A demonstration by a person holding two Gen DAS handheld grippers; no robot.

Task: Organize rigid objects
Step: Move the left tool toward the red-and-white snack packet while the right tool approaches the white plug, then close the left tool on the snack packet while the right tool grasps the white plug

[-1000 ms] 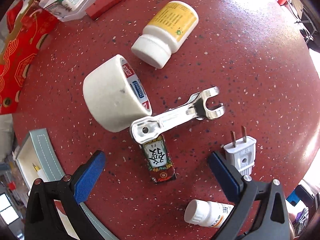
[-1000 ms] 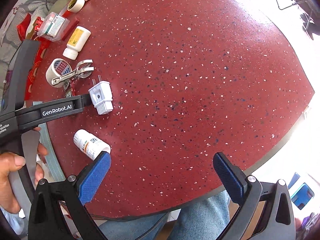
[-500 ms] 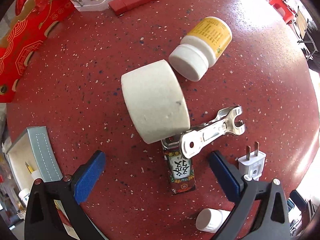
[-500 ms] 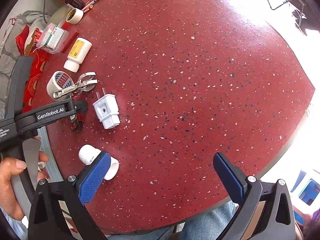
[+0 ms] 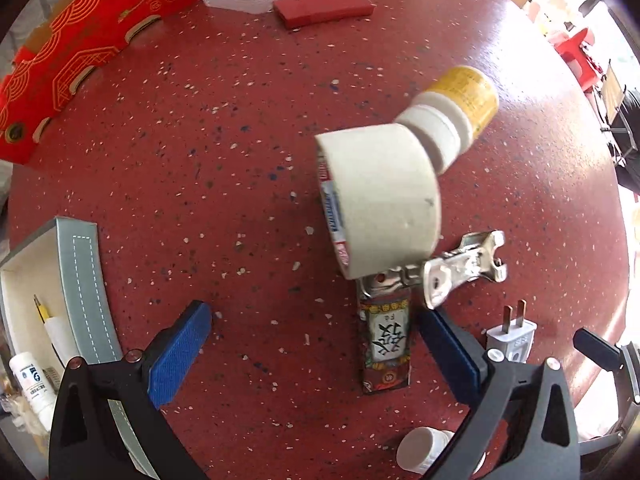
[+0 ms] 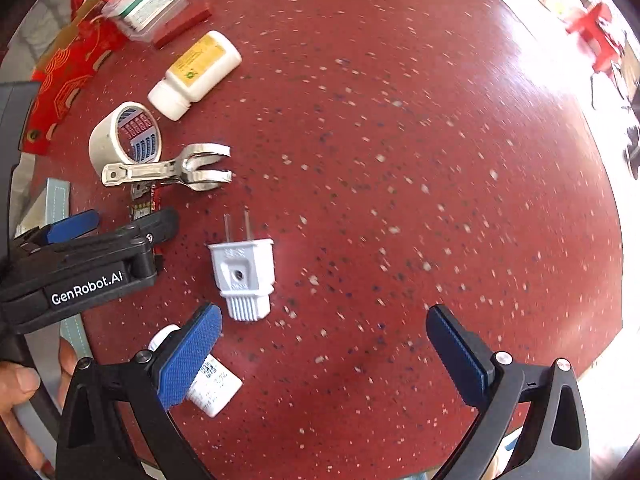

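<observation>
- The left hand-held gripper (image 5: pixel 312 354) is held released, nothing grasped, low in the frame below the tape roll (image 5: pixel 380 204).
- The right hand-held gripper (image 6: pixel 324 354) is held released beneath the white plug (image 6: pixel 244 272) on the red surface (image 6: pixel 400 160).

A white tape roll (image 5: pixel 380 204) stands on edge near the desk's left edge, touching a steel clip (image 5: pixel 452 270); a white plug (image 6: pixel 243 276) lies flat nearby.

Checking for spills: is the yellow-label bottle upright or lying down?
Lying on its side: the yellow-label bottle rests lengthwise on the red table, white cap still on, pointing towards the tape roll.
</observation>
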